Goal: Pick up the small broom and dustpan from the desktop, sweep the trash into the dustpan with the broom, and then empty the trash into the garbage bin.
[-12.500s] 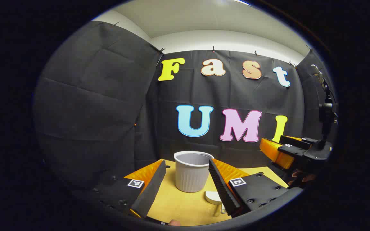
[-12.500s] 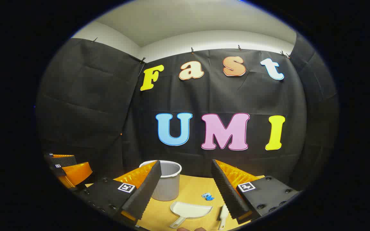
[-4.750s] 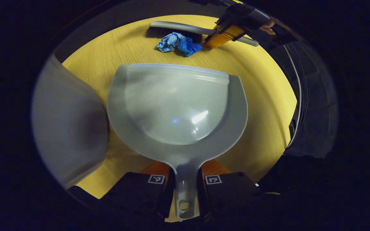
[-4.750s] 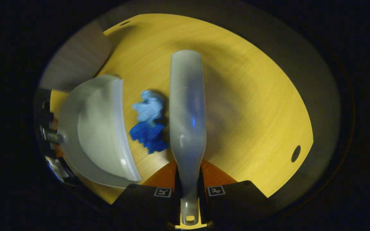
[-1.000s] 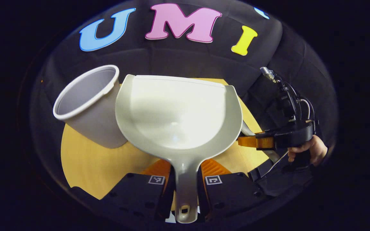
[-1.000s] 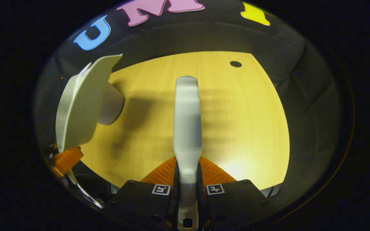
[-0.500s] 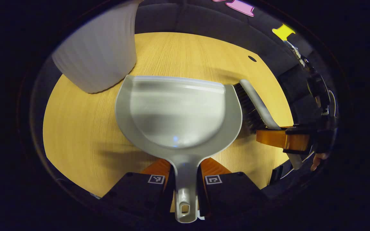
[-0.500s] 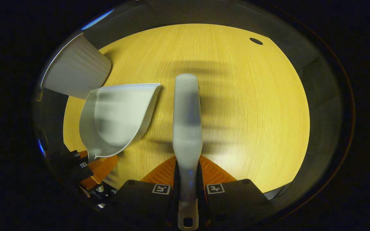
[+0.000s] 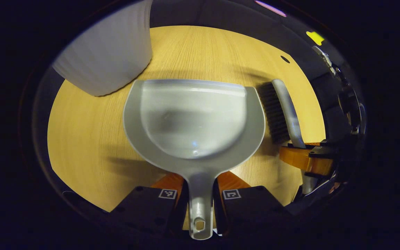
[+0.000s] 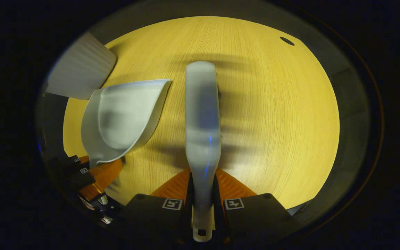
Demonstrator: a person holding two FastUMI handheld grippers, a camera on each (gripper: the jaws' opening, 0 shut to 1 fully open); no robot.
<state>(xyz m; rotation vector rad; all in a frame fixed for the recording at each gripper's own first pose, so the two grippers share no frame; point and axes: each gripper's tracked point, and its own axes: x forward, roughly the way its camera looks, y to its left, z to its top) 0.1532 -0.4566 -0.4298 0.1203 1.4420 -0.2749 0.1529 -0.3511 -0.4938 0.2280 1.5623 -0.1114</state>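
My left gripper (image 9: 200, 194) is shut on the handle of the pale grey dustpan (image 9: 193, 118), whose scoop is bare and lies low over the wooden desktop (image 9: 92, 139). The small broom (image 10: 202, 118) runs straight ahead in the right gripper view, its handle clamped in my right gripper (image 10: 202, 205). In the left gripper view the broom (image 9: 285, 111) shows its dark bristles just right of the pan. The right gripper view has the dustpan (image 10: 123, 118) to the left of the broom. The ribbed grey bin (image 9: 106, 59) stands at the far left.
The desktop (image 10: 273, 114) spreads wide to the right of the broom, with a small round hole (image 10: 286, 41) near its far edge. The bin (image 10: 80, 73) sits close behind the dustpan. A hand's fingertips (image 9: 333, 187) show at the right gripper's grip.
Both grippers have dropped toward the desktop since a second ago. The dustpan went from raised beside the bin's mouth to low and level, and the broom settled beside it.
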